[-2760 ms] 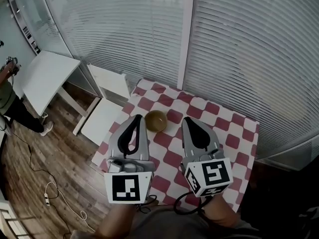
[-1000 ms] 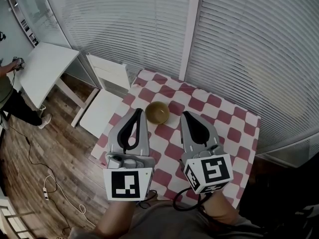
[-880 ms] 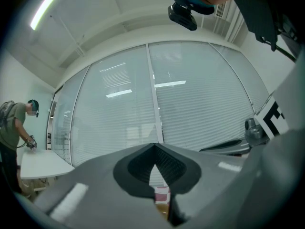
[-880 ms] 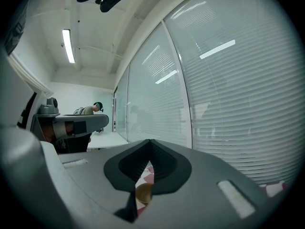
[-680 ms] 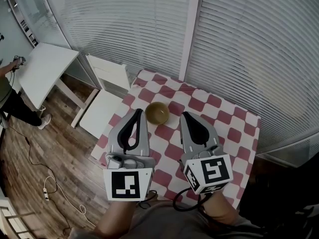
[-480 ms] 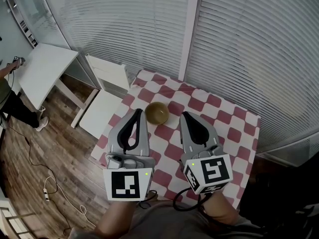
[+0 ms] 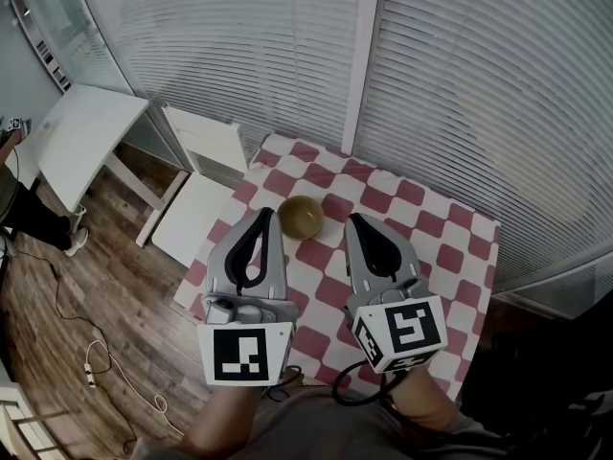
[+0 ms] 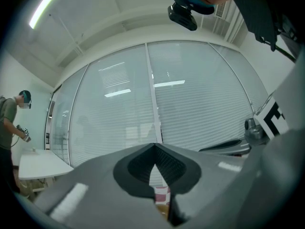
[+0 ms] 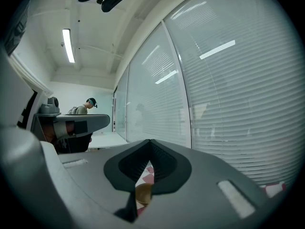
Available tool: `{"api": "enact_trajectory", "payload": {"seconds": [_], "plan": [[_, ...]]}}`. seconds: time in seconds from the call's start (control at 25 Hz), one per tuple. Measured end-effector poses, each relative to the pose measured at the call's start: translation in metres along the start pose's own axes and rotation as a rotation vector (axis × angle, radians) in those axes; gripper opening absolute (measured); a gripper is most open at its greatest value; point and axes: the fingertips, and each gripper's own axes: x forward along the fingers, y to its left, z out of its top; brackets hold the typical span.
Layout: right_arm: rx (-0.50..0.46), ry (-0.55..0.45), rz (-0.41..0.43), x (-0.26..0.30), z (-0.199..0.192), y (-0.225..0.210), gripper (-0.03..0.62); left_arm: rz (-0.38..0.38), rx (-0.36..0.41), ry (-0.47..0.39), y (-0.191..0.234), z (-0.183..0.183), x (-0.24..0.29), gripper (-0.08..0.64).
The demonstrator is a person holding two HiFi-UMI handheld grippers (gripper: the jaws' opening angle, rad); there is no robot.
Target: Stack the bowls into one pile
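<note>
An olive-brown bowl stands upright on the red-and-white checked table, near its far left side. From above I cannot tell whether it is one bowl or several nested. My left gripper hovers just left of the bowl, shut and empty. My right gripper hovers just right of it, also shut and empty. Both point level toward the blinds. In the right gripper view the bowl shows through the gap below the closed tips. In the left gripper view only a sliver of the bowl shows.
White blinds close off the far side behind the table. A white desk and white benches stand to the left on the wooden floor. A cable lies on the floor. A person stands at the left edge.
Both grippers stay in place and shut. The person at the far left has moved further out of the head view.
</note>
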Motion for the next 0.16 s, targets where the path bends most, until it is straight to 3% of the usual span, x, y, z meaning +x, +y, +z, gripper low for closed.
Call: {"api": "enact_trajectory", "payload": {"seconds": [0.16], "plan": [[-0.010,-0.010,0.009,0.0010,0.0013,0.0005,0.026,0.000,0.003,0.001,0.0003,-0.0003,0.0009,0.000]]}}
